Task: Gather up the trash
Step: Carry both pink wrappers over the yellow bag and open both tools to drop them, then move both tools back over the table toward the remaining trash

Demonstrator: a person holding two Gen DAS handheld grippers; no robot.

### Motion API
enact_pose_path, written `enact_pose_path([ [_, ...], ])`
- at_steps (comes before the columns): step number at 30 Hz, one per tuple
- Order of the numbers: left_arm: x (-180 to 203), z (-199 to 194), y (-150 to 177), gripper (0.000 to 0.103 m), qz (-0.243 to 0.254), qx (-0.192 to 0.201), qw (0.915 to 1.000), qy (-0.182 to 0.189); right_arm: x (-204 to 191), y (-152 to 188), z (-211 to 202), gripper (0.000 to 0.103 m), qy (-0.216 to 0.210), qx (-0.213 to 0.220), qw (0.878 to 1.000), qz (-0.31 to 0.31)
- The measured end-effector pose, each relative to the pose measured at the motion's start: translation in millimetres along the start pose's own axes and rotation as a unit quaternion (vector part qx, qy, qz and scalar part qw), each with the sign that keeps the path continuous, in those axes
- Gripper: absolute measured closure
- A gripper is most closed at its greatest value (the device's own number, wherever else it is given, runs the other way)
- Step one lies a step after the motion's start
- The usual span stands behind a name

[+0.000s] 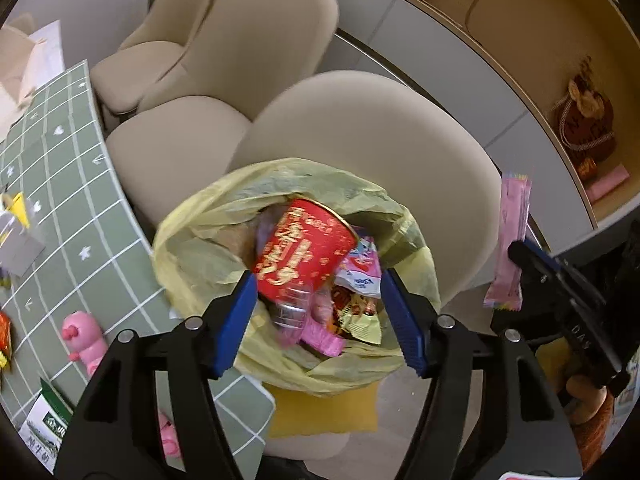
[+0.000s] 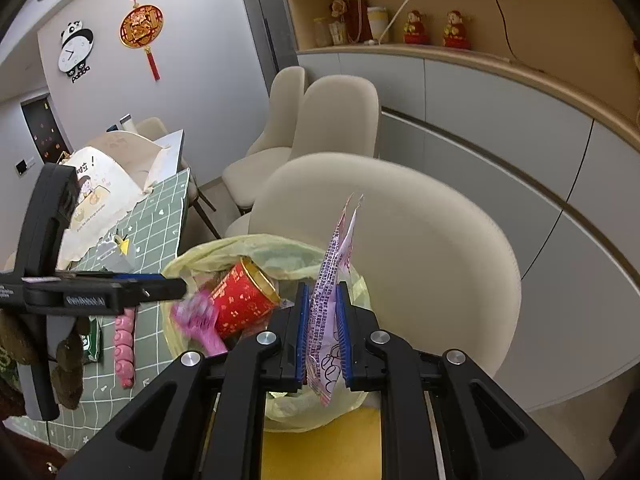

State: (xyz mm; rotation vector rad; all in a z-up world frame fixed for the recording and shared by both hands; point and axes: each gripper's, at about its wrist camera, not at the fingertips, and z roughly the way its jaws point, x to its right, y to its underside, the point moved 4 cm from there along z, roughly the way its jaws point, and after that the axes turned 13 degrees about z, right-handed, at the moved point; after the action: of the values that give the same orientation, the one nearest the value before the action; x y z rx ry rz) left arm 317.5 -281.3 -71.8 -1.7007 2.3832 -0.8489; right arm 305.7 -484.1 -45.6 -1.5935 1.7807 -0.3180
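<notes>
A yellow trash bag (image 1: 200,248) stands open beside the table, holding a red paper cup (image 1: 304,248), a clear plastic piece and several snack wrappers (image 1: 360,312). My left gripper (image 1: 320,320) is open and empty right above the bag's mouth. My right gripper (image 2: 323,332) is shut on a pink wrapper (image 2: 332,280), held upright over the bag's (image 2: 256,248) right rim; the wrapper also shows in the left wrist view (image 1: 510,240). A pink wrapper (image 2: 200,320) is blurred in the bag under the left gripper's fingers (image 2: 160,286), beside the cup (image 2: 244,304).
A green checked table (image 1: 72,216) lies to the left with a pink pig toy (image 1: 86,340), a green packet (image 1: 48,420) and paper bags (image 2: 100,196). Beige chairs (image 1: 360,140) stand behind the bag. A yellow stool (image 2: 320,448) is beneath it. Grey cabinets (image 2: 500,152) line the right.
</notes>
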Motion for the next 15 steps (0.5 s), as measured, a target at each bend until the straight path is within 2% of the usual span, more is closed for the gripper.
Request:
enact_pose_path([
  [9, -34.8, -57.9, 30.0, 0.042, -0.016, 0.025, 0.9979, -0.058, -13.4, 10.2, 36.3, 0.089, -0.032, -0.039, 0.999, 0.001],
  [15, -66.4, -98.9, 76.5, 0.042, -0.06, 0.03, 0.9927, -0.1, -25.6, 25.7, 68.4, 0.087, -0.029, -0.081, 0.996, -0.015],
])
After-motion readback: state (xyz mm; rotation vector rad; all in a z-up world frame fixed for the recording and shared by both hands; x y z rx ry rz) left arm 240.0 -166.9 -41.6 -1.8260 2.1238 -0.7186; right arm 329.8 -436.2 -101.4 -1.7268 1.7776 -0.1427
